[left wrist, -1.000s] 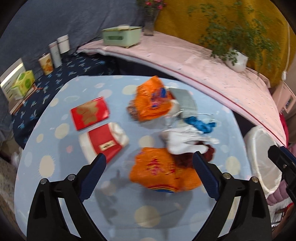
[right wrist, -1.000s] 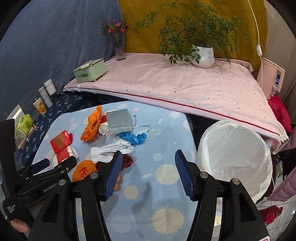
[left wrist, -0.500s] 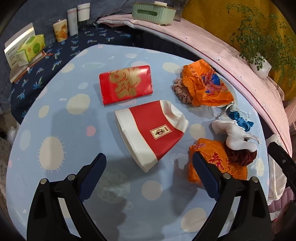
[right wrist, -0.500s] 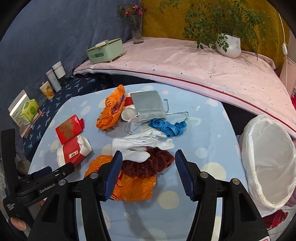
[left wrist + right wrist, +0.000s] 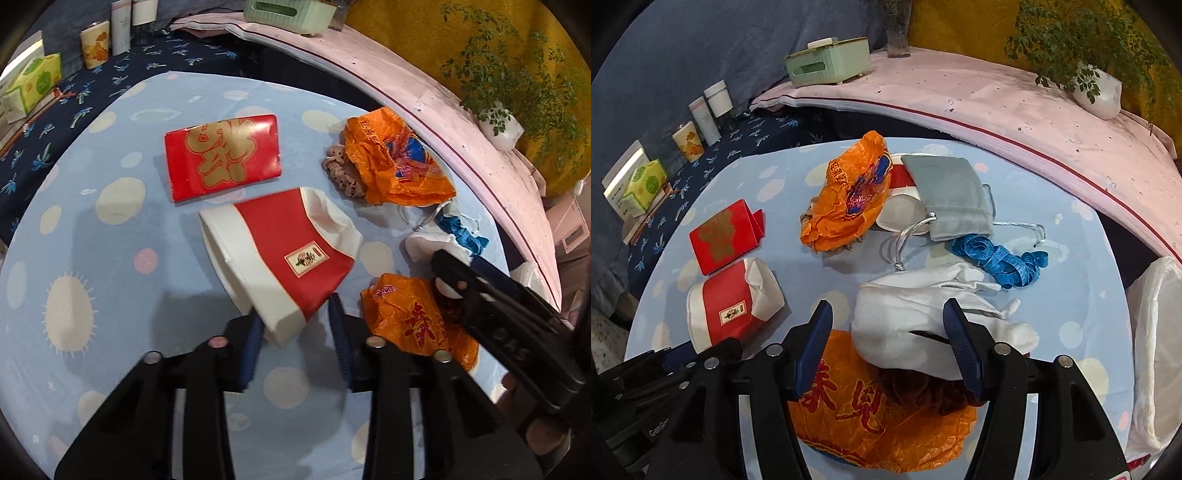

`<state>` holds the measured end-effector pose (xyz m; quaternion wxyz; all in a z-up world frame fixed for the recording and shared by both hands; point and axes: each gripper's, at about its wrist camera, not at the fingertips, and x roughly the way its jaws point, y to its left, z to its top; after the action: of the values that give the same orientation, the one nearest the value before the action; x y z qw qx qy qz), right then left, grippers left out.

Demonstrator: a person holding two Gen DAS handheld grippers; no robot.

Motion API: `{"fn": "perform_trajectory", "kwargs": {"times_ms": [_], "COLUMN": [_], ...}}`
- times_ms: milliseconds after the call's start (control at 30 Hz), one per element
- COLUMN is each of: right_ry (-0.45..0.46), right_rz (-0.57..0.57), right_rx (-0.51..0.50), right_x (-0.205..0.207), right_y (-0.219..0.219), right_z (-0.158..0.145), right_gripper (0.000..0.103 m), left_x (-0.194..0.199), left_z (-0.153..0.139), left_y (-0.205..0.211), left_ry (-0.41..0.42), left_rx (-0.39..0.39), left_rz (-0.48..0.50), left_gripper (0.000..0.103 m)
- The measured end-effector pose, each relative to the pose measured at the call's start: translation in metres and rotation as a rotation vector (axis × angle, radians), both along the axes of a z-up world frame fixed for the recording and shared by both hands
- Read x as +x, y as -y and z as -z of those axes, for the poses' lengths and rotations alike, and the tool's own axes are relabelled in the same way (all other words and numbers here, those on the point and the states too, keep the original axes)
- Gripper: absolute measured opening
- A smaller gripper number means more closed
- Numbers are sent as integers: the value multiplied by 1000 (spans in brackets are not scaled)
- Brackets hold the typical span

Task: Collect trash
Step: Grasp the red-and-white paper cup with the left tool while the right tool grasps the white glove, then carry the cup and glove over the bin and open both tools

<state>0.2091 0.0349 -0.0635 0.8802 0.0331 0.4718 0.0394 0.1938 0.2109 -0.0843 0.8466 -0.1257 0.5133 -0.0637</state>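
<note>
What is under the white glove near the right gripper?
A dark red scrunchie shows beneath the white glove, itself lying on an orange bag. How far it extends under the glove is hidden.

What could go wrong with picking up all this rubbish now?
1. The left hand-held gripper has just closed on only a corner of the squashed cup, so the cup may slip out when lifted.
2. The right hand-held gripper hangs open over the white glove, which lies on the orange bag; it may grab the glove instead of the trash.
</note>
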Motion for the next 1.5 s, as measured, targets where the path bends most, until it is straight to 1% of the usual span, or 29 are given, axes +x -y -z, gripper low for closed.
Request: {"fn": "perform_trajectory", "kwargs": {"times_ms": [33, 67, 100, 133, 167, 200, 367, 600, 800, 1033, 1167, 1233, 1367, 1500], "right_ry": [0, -4, -13, -17, -18, -18, 33, 133, 215, 282, 304, 314, 322, 316], "right_rz": [3, 4, -4, -7, -7, -8, 9, 44, 92, 179, 243, 276, 345, 419], "right_rx": [-6, -12, -4, 5, 14, 23, 39, 63, 71, 77, 82, 78, 76, 75], "right_x": [1, 1, 2, 3, 3, 2, -5, -20, -39, -66, -84, -94, -112, -130], "right_y": [0, 0, 1, 2, 4, 5, 16, 42, 75, 130, 166, 184, 224, 262], "right_z": [2, 3, 4, 4, 3, 1, -21, -70, -113, -151, -161, -165, -165, -158], "right_gripper": [54, 43, 33, 27, 13, 7, 6, 5, 5, 5, 6, 6, 6, 5], "left_x": [0, 0, 0, -1, -1, -1, -4, -11, -17, -27, -36, -40, -49, -57], "left_z": [-1, -2, -4, -6, -8, -10, -30, -67, -107, -149, -165, -168, -169, -165], "left_y": [0, 0, 0, 1, 1, 2, 9, 32, 71, 139, 186, 208, 248, 283], "left_ry": [2, 5, 8, 12, 16, 22, 62, 128, 199, 271, 300, 302, 308, 301], "left_rx": [-4, -7, -12, -15, -17, -18, -20, -26, -34, -45, -54, -62, -72, -79], "left_rz": [3, 8, 12, 14, 15, 16, 37, 81, 153, 276, 360, 398, 466, 526], "left_gripper": [20, 13, 8, 5, 3, 3, 3, 2, 2, 3, 3, 3, 3, 3]}}
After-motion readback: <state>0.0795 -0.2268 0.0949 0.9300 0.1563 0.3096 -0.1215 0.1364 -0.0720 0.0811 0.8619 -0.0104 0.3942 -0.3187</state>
